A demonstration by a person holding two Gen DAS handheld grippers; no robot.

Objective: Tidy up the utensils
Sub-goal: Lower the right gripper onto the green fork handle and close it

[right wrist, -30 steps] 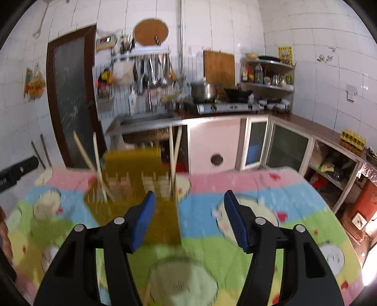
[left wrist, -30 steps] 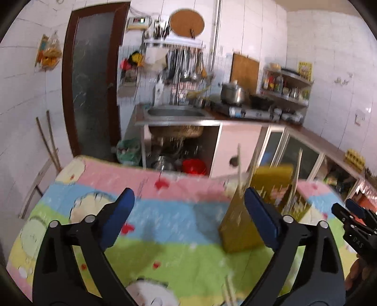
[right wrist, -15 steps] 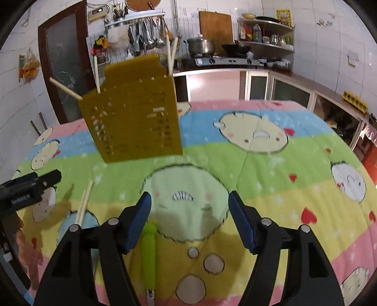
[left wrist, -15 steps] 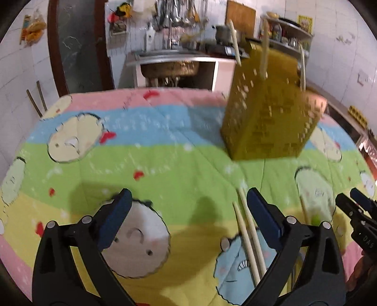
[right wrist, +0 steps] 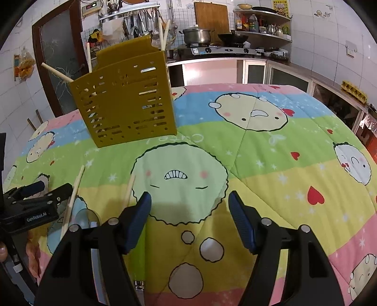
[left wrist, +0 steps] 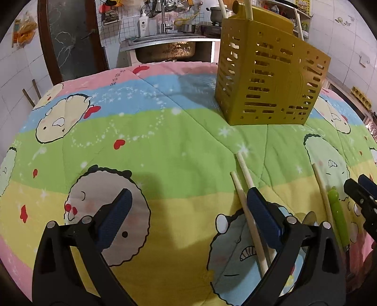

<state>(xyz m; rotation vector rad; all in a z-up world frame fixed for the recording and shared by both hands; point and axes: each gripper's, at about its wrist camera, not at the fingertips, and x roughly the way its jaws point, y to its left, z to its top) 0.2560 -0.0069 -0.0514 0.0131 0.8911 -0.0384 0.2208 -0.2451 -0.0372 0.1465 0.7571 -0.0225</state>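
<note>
My left gripper [left wrist: 186,211] and right gripper [right wrist: 189,213] both hover with jaws apart and empty over the chopsticks [left wrist: 247,211] lying near the yellow utensil holder [left wrist: 268,77], and I may pinch the soft quilt [left wrist: 165,146] instead of them.

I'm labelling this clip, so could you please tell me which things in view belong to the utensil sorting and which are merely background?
Job:
- yellow slotted plastic utensil holder
- pale wooden chopsticks lying on the quilt
- green-handled utensil

Background:
- steel pot on the stove
- wooden cutting board on the wall
- steel sink
</note>
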